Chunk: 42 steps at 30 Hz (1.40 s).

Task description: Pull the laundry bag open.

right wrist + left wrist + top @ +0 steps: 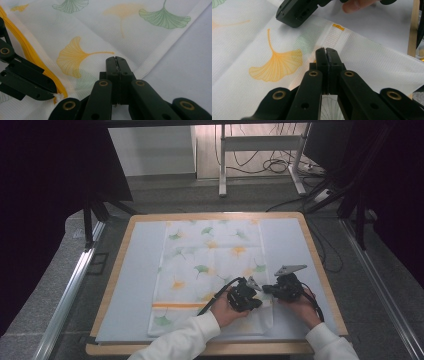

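Note:
A white cloth [210, 265] printed with green and yellow ginkgo leaves lies spread on a pale mat [137, 270]. An orange stripe [175, 305] crosses its near part. Both grippers meet at the cloth's right hem, near the front. My left gripper [252, 295] [327, 50] is shut on the hem, and the cloth [249, 50] rises a little around its jaws. My right gripper [267, 289] [116, 59] is shut on the same hem slightly farther back. In the right gripper view the left gripper [53, 93] sits by the bunched orange stripe [32, 57].
The mat covers a wooden table whose edge [320, 270] runs close to the right of the grippers. Bare mat [187, 70] lies right of the hem. Metal rails [70, 290] flank the table. A stand and cables [272, 165] are on the floor behind.

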### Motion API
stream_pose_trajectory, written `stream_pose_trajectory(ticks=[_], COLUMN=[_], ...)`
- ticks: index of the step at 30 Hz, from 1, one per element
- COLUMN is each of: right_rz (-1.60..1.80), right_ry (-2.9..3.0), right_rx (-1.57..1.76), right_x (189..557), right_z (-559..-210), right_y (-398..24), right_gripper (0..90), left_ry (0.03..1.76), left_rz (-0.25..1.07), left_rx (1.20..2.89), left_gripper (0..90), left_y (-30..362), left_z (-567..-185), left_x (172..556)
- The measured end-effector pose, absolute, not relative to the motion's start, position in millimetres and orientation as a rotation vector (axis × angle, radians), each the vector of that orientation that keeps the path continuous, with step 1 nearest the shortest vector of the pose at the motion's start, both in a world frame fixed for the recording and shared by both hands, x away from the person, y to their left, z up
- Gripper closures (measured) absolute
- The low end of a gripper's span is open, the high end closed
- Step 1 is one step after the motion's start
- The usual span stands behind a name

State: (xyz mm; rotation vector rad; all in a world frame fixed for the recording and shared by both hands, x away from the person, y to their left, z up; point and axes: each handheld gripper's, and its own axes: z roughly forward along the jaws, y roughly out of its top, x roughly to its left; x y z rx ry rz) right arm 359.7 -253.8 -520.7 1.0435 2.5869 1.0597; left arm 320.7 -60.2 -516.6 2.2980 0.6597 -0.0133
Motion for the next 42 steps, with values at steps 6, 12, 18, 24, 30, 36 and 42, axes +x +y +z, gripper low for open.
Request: stream_pose_trajectory(ticks=[6, 12, 18, 24, 30, 36, 42], right_rz=[1.063, 1.062, 1.061, 1.064, 1.061, 1.061, 1.056], right_ry=[2.587, 2.585, 2.582, 2.585, 2.583, 2.582, 2.572], right_rx=[1.046, 1.044, 1.044, 1.043, 1.041, 1.035, 1.042], right_x=[359.8, 359.6, 359.4, 359.6, 359.3, 359.2, 358.4], right_z=[-520.9, -520.9, -521.0, -521.0, -521.0, -521.0, -520.7], right_y=[-254.0, -253.9, -253.6, -254.0, -253.8, -253.7, -253.3], right_gripper=[89.5, 89.5, 89.5, 89.5, 89.5, 89.5, 89.3], left_ry=[0.671, 0.677, 0.677, 0.687, 0.695, 0.715, 0.723], left_rz=[-0.025, -0.027, -0.03, -0.031, -0.039, -0.053, -0.077], left_rx=[2.294, 2.286, 2.286, 2.281, 2.272, 2.257, 2.259], left_gripper=[90.0, 90.0, 90.0, 90.0, 90.0, 90.0, 90.0], left_y=[-56.5, -51.4, -51.4, -48.8, -46.7, -41.9, -46.3], left_z=[-517.9, -519.0, -519.0, -518.6, -519.2, -519.6, -521.5], left_x=[320.7, 319.7, 319.5, 320.3, 320.7, 322.8, 323.2])
